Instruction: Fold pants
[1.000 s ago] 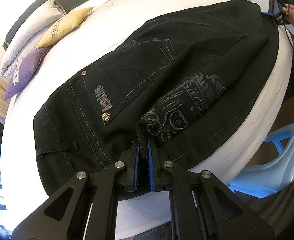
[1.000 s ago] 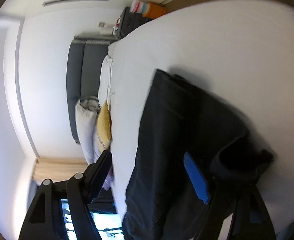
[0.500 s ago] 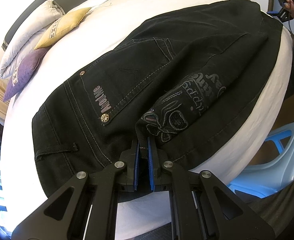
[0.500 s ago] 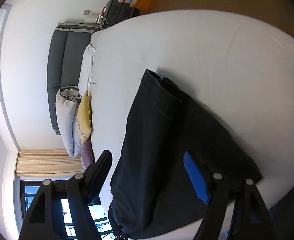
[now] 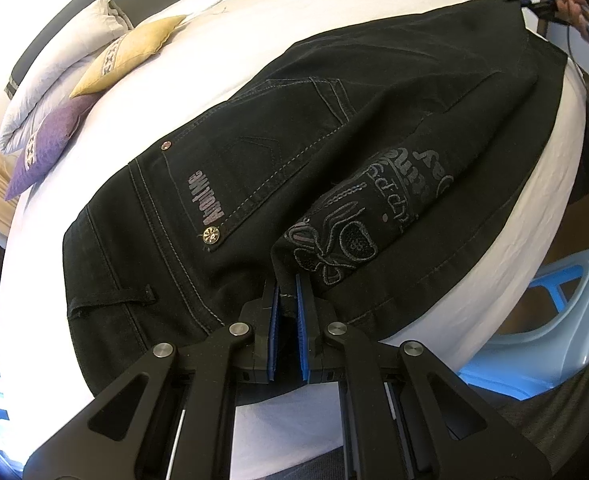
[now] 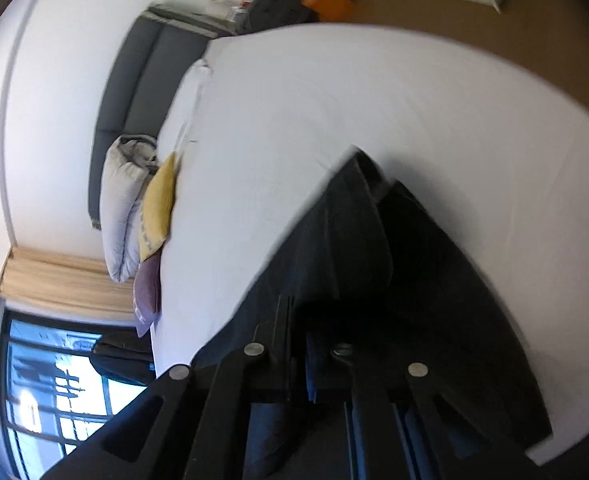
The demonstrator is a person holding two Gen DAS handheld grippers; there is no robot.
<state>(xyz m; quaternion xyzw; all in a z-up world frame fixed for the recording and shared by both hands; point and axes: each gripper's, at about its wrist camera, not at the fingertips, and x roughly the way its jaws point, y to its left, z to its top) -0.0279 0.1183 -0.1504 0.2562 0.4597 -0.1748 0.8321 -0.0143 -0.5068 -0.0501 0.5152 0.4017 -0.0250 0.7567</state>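
Black denim pants (image 5: 334,152) lie on the white bed sheet (image 5: 222,56), long axis running toward two o'clock from the left gripper (image 5: 287,312) clamping their near edge, while the right gripper (image 6: 298,344) is closing on the far leg end.

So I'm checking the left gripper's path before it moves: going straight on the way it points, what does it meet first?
The left gripper is already shut on the black pants, at an edge beside the embroidered patch. Straight ahead lies more of that fabric, spread over the white bed, so probably the pants themselves.
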